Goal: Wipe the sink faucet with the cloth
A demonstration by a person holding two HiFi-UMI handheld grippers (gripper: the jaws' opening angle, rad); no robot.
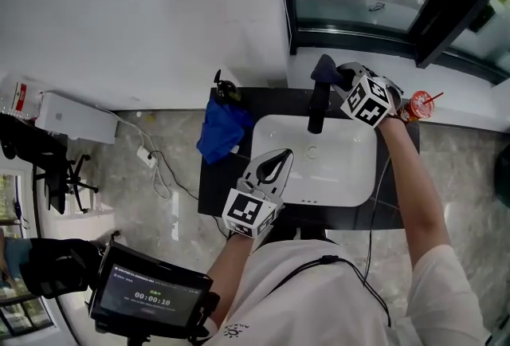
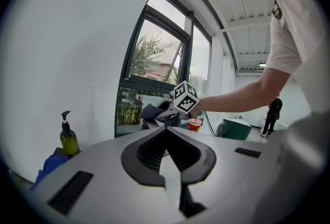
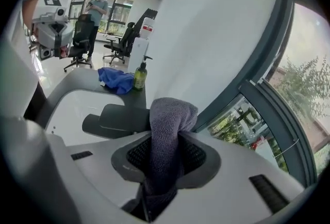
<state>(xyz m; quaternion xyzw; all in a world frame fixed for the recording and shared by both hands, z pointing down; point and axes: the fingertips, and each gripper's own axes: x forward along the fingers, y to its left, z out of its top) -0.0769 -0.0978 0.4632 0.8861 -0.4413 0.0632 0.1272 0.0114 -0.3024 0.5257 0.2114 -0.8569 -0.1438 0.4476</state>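
Observation:
A black faucet (image 1: 317,109) stands at the back of the white sink (image 1: 351,177). My right gripper (image 1: 344,81) is at the faucet's top, shut on a dark grey-purple cloth (image 1: 323,68). In the right gripper view the cloth (image 3: 170,120) bulges out between the jaws of the right gripper (image 3: 167,138), just above the faucet's flat spout (image 3: 121,117). My left gripper (image 1: 279,161) hovers over the sink's left edge, its tips together and nothing held; in the left gripper view it (image 2: 166,132) points toward the right gripper (image 2: 160,112).
A blue cloth (image 1: 221,129) and a green soap bottle (image 1: 225,89) sit on the black counter (image 1: 215,185) left of the sink. A red cup (image 1: 420,105) stands at the back right. Close behind the faucet are a white wall and a window sill (image 1: 374,49).

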